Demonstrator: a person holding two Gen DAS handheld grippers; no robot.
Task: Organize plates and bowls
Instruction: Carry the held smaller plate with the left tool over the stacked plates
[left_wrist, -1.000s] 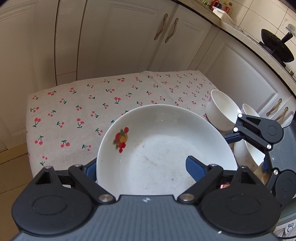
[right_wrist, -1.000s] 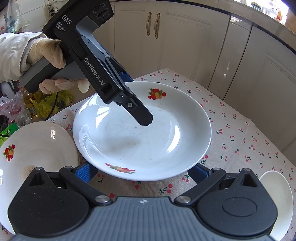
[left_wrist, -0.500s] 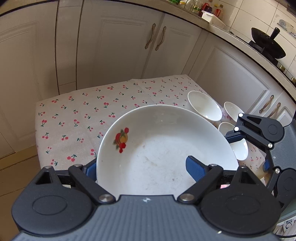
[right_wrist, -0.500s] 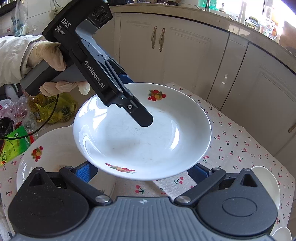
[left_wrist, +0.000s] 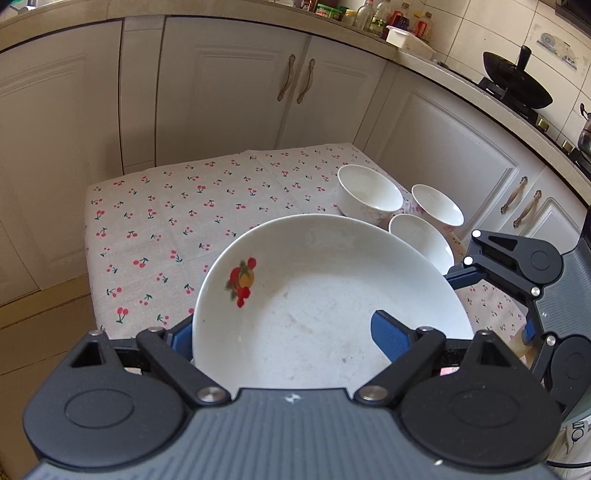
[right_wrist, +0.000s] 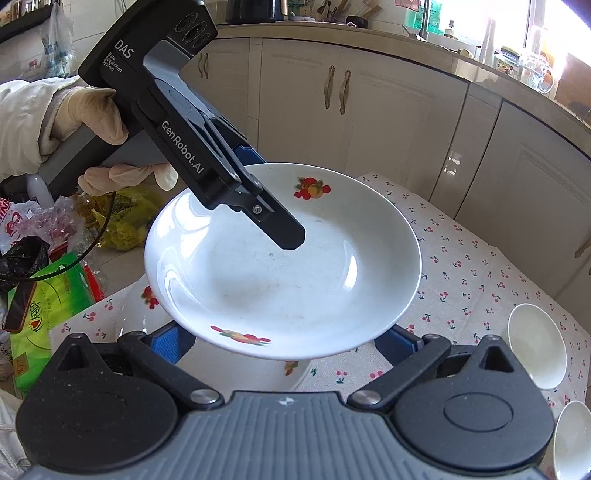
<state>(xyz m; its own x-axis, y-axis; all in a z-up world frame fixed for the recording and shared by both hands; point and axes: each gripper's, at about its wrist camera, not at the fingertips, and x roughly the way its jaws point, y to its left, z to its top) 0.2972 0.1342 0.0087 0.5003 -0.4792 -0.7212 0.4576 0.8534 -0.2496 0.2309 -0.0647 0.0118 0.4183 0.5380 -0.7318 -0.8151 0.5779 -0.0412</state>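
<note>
The white plate (right_wrist: 282, 266) with fruit prints is in the air above the tabletop (left_wrist: 192, 214), its hollow side facing up, and it is tilted a little. It is round, so it has no long axis; one fruit print lies at the far rim and another at the rim close to the right wrist camera. The left gripper (right_wrist: 258, 184) is clenched on the plate's rim: one finger (right_wrist: 280, 229) lies on the inner face, the other is below the rim. In the left wrist view the plate (left_wrist: 325, 306) fills the space between the jaws. The right gripper (right_wrist: 284, 341) is open wide, and the plate's near edge hangs between and just above its blue pads (right_wrist: 171, 343); I cannot tell if they touch. A second plate (right_wrist: 236, 373) lies on the tabletop under it. Three bowls (left_wrist: 369, 192) stand together near the tabletop's far right edge.
</note>
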